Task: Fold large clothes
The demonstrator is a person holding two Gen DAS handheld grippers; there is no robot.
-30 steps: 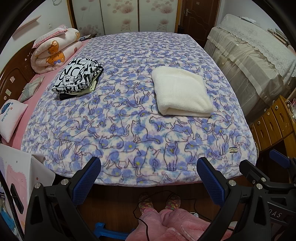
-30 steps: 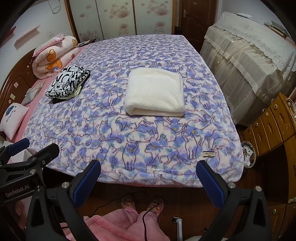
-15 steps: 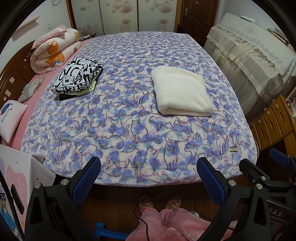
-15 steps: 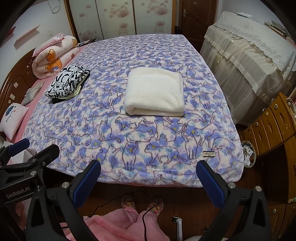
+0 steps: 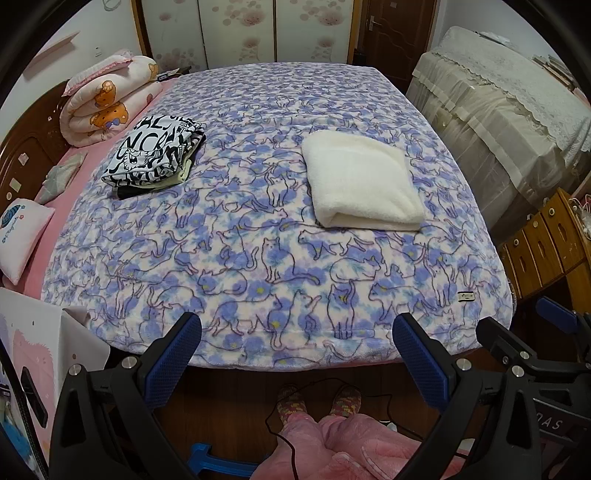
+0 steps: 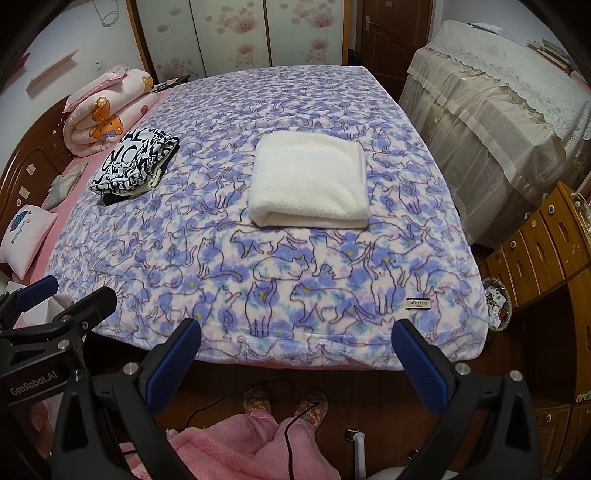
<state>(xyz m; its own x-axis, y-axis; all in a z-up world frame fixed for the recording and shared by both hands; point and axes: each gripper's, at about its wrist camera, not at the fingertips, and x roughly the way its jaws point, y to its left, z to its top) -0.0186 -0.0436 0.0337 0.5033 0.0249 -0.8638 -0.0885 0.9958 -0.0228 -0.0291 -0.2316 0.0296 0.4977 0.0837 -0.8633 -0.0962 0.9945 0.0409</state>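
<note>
Bed blanket (image 6: 369,288) label reads "Patfive"; my left claw (image 5: 295,354) and right claw (image 6: 295,354) hang wide, empty, below the folded white cloth (image 6: 310,184).

You've got a fluffy cream fleece garment (image 6: 309,186) on a plush matt cat-print blanket (image 6: 266,273). Smooth printed cloth on the b/w folded stack (image 5: 155,155). Your gripper pads (image 5: 173,360) look textured blue rubber w/ matt black plastic arms. Glossy wood drawers (image 6: 546,243), lace cover (image 5: 517,96).

A home bedroom: bed (image 5: 280,229) under cat-print blanket; wardrobe (image 5: 240,33); rolled quilt (image 5: 107,99).
</note>
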